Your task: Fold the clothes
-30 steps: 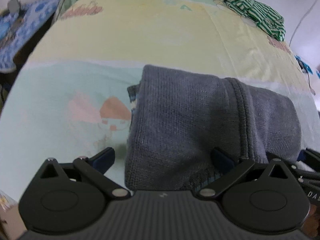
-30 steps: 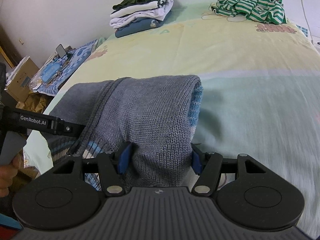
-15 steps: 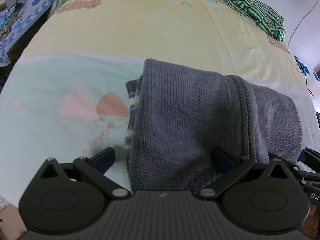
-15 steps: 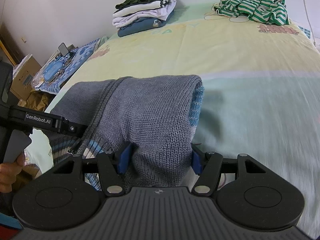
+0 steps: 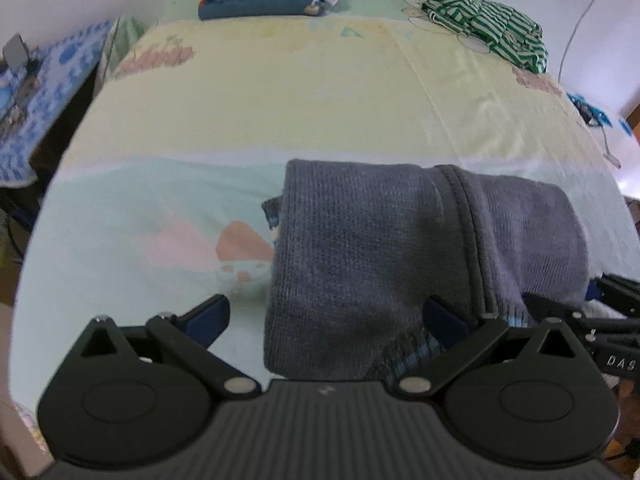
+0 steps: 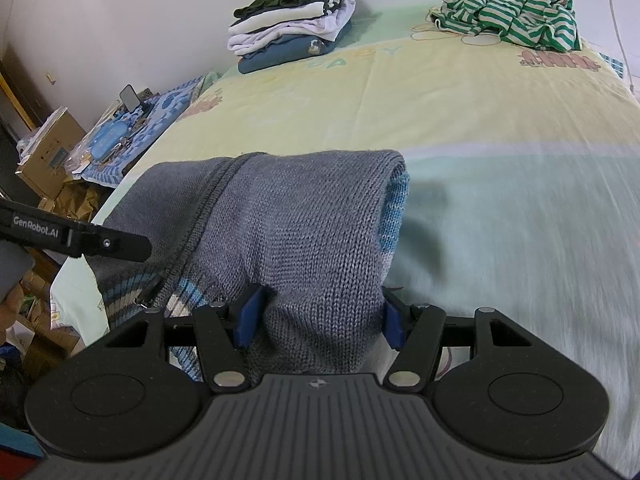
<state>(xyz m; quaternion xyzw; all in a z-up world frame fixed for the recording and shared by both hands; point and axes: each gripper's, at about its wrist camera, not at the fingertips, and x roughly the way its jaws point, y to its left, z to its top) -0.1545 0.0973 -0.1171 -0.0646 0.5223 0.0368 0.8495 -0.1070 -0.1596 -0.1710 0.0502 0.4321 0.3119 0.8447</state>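
A grey knit sweater (image 5: 380,240) with blue-striped lining lies folded in a thick bundle on the bed (image 5: 280,100). My left gripper (image 5: 326,312) is open wide. Its left finger rests over bare sheet and its right finger sits on the sweater's near edge. In the right wrist view the sweater (image 6: 288,220) bulges up between the blue pads of my right gripper (image 6: 320,312). Both pads press into the fold, so that gripper is shut on it. The left gripper's finger (image 6: 80,240) reaches in from the left beside the collar.
A stack of folded clothes (image 6: 292,28) sits at the far edge by the wall. A crumpled green-striped garment (image 6: 512,16) lies at the far right. Left of the bed stand a cluttered side table (image 6: 132,132) and cardboard boxes (image 6: 48,152). A hand (image 6: 12,308) shows at the left edge.
The left wrist view has rolled and tipped, so the folded stack at the far edge now shows in it. The sweater and the right gripper have stayed put.
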